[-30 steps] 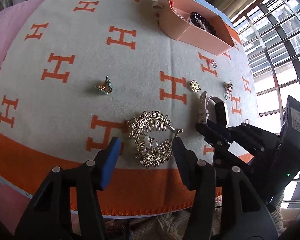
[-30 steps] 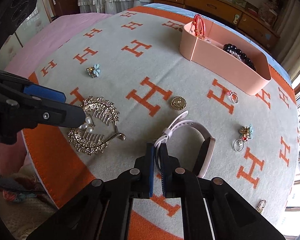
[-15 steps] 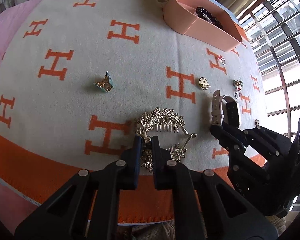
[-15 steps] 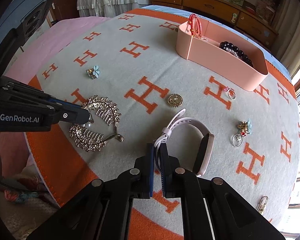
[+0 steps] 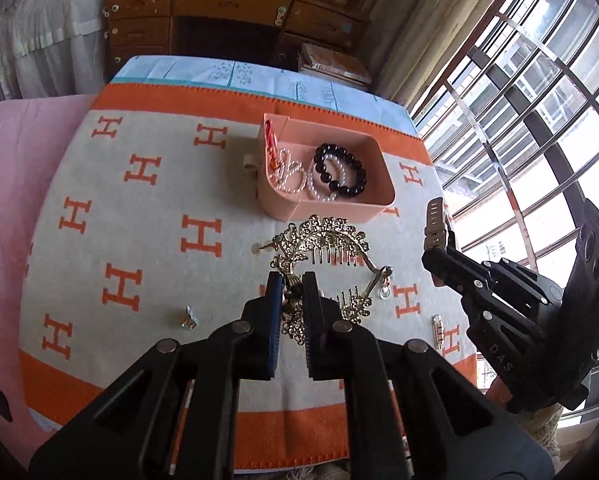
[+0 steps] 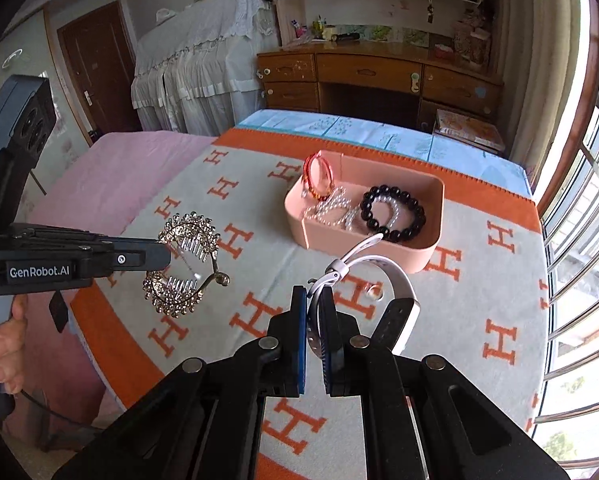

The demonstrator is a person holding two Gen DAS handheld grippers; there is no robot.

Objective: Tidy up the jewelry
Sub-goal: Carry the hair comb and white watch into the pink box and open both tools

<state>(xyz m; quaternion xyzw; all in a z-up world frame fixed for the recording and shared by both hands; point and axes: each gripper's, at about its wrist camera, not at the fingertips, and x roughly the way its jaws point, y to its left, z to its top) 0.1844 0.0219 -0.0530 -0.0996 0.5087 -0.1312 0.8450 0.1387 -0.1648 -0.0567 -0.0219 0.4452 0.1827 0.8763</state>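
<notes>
My left gripper (image 5: 291, 286) is shut on a gold hair comb (image 5: 323, 240) and holds it in the air, short of the pink tray (image 5: 339, 210). The comb also shows in the right wrist view (image 6: 185, 260). My right gripper (image 6: 314, 304) is shut on a white wristwatch (image 6: 395, 280) and holds it above the blanket, near the tray (image 6: 419, 256). The tray holds a black bead bracelet (image 6: 393, 212), pearl strands (image 6: 331, 210) and a red bangle (image 6: 317, 176).
An orange-and-grey H-pattern blanket (image 5: 139, 208) covers the bed. On it lie a small blue-gold clip (image 5: 189, 317), a ring (image 6: 373, 291) and a small clasp (image 5: 438, 331). A wooden desk (image 6: 379, 76) stands behind and windows are on the right.
The left gripper closed on the hair comb and lifted it off the blanket toward the tray. The right gripper, shut on the watch, also rose and moved toward the tray.
</notes>
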